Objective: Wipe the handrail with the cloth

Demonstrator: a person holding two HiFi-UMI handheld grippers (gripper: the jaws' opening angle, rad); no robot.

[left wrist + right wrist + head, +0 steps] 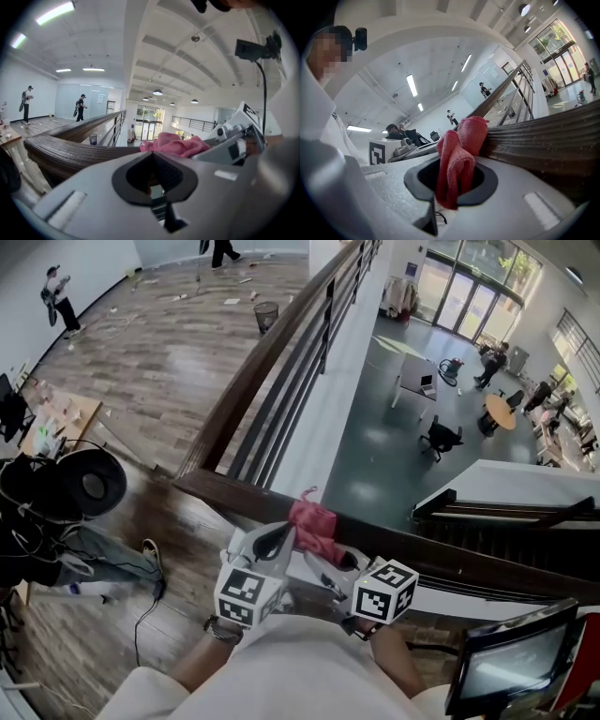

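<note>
Head view, looking steeply down over a mezzanine edge: a dark wooden handrail crosses the lower half of the frame and turns a corner at the left, from which a second run leads away toward the top. A pink cloth lies bunched on top of the near run, just right of the corner. The right gripper reaches up to the cloth from below, its marker cube close to the person's wrist. The left gripper points at the rail just left of the cloth, touching or nearly touching it, with its own marker cube behind. Right gripper view: the right gripper has its jaws closed on a fold of the cloth, which passes through the dark-rimmed opening between them and rises against the ribbed side of the handrail. Left gripper view: the left gripper has its jaws brought together with nothing gripped. Beyond them, the handrail curves away to the left and the cloth sits on it just ahead. Background, head view: a wire bin stands on the wood floor near the far run of rail.
</note>
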